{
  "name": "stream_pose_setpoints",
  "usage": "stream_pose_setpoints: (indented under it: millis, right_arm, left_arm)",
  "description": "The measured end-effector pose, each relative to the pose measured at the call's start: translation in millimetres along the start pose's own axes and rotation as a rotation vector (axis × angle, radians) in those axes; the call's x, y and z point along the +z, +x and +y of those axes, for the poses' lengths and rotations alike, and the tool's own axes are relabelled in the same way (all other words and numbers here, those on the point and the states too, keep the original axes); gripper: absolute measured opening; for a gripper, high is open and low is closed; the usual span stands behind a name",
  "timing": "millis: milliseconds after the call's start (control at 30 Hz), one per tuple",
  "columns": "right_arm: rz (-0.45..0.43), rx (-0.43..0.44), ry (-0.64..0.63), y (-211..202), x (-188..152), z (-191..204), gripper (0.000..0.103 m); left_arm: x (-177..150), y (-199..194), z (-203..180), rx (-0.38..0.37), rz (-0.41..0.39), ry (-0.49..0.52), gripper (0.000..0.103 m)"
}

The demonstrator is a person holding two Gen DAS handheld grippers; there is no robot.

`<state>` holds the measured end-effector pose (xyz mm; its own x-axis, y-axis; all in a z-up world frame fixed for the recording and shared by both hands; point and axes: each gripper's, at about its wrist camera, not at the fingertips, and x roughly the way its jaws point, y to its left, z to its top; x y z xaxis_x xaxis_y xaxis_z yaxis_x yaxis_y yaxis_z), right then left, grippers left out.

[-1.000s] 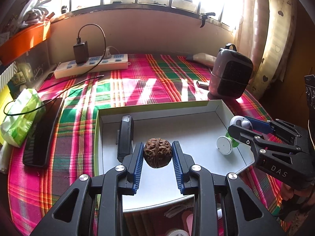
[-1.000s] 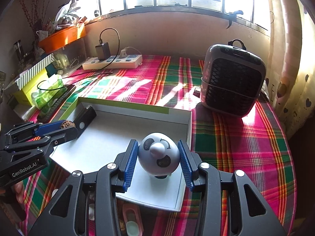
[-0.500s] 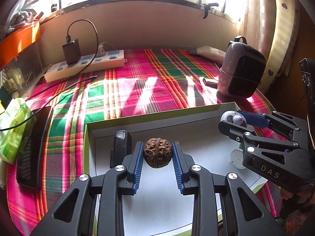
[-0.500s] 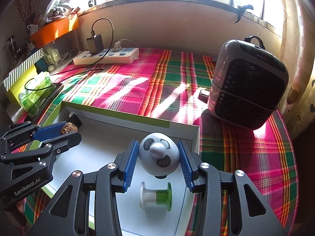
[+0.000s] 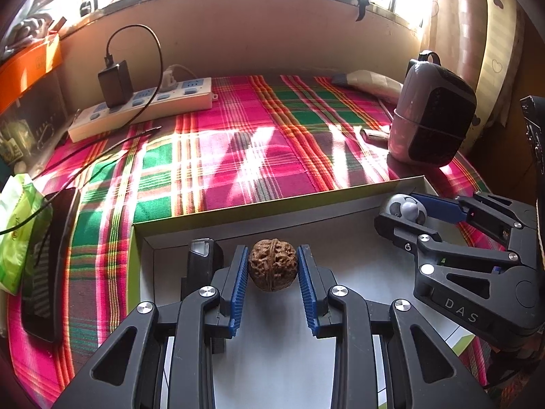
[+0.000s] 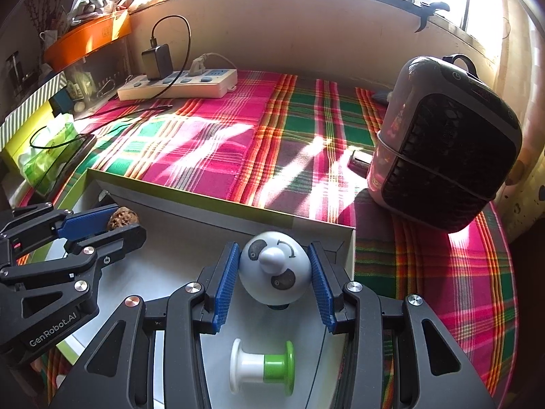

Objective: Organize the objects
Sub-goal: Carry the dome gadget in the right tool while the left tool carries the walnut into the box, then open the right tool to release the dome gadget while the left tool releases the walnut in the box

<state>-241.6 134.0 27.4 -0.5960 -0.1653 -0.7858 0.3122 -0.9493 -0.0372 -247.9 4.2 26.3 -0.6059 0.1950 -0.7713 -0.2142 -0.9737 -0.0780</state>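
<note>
Left gripper [image 5: 272, 269] clamps a brown, deeply wrinkled walnut [image 5: 272, 264] between its blue ribbed pads, held just above the pale floor of a shallow white box [image 5: 340, 204] with a lime-green outer rim. Right gripper [image 6: 274, 267] is closed on a small, round, white panda toy [image 6: 274, 267] with black eye patches and a protruding pale snout, near the box's far right corner. Beneath the right gripper, a white-and-green spool [image 6: 262, 366] lies on its side on the box floor. Just left of the walnut, a black rectangular device [image 5: 202, 266] rests by the box's far left corner. Beyond the box, sunlight stripes a pink, green and red plaid cloth [image 5: 238, 143] covering the desk. Farther back, a grey-and-black portable heater [image 6: 442, 143] stands at right, and a white power strip [image 5: 143, 109] with a black charger plugged in lies below the window wall.
</note>
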Motion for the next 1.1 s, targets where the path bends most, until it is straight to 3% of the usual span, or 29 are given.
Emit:
stream_pose_setpoints:
  millis: [1100]
  right_arm:
    - [0.034, -0.015, -0.027, 5.7, -1.0, 6.2, 0.044]
  left_arm:
    - [-2.5, 8.4, -5.1, 0.013, 0.044, 0.022, 0.028]
